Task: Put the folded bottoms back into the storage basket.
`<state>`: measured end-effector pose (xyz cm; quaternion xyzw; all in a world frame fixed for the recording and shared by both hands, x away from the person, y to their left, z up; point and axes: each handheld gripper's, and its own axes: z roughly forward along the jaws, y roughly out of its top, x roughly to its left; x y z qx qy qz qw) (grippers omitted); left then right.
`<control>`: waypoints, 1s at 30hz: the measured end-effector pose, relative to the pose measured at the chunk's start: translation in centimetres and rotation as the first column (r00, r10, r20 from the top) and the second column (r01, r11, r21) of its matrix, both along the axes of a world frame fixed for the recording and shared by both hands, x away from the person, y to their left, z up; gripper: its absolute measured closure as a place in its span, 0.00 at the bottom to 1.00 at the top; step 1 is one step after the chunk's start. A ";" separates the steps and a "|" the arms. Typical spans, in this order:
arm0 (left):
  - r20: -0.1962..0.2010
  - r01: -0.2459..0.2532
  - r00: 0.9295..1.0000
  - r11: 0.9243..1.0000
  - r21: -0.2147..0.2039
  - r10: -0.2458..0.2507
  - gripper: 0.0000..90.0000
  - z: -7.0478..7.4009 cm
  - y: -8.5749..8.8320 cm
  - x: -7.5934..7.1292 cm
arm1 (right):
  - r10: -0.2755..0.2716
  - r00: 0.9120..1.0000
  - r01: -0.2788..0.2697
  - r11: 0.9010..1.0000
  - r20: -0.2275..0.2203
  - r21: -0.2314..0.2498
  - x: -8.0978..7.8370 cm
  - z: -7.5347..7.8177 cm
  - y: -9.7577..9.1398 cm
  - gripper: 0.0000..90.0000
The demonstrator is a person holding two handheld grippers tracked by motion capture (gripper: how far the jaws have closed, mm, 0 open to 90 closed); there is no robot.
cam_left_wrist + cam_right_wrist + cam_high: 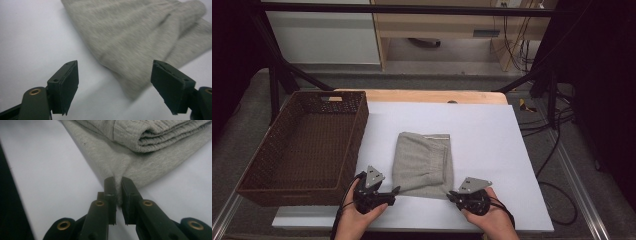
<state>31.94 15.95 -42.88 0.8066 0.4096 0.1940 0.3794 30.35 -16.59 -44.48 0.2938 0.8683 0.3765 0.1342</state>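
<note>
On the white table sheet the folded grey garment lies beside the wicker basket. Our right gripper pinches its near corner, while the left gripper is spread wide at the other. We should close the left fully on the cloth, so both corners lift evenly.

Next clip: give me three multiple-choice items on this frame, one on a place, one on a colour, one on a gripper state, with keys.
1. Where is the wicker basket relative to the folded garment?
A. to its left
B. to its right
C. on top of it

2. What colour is the garment?
A. blue
B. grey
C. red

3. How does the right hand-held gripper stand?
A. wide open
B. shut on the cloth
C. shut on nothing

Key: 1 A, the high view shows the basket at the table's left; 2 B, light grey knit; 3 B, its jaws pinch the cloth's edge, while the left hand-held gripper is open.
</note>
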 end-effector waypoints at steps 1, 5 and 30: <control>0.007 -0.004 1.000 1.000 -0.007 0.004 0.25 0.1 0.0 0.0 | 0.003 1.000 -0.003 1.000 0.001 0.002 -0.4 0.1 -0.3 0.93; 0.005 -0.007 1.000 1.000 -0.007 0.007 0.25 0.1 0.0 0.0 | -0.003 1.000 0.003 1.000 0.014 0.003 -1.1 0.0 -0.8 0.92; 0.044 -0.027 0.999 1.000 -0.006 0.027 0.13 2.4 -2.0 5.7 | -0.043 0.998 0.044 0.998 0.037 -0.042 0.2 -0.9 0.6 0.84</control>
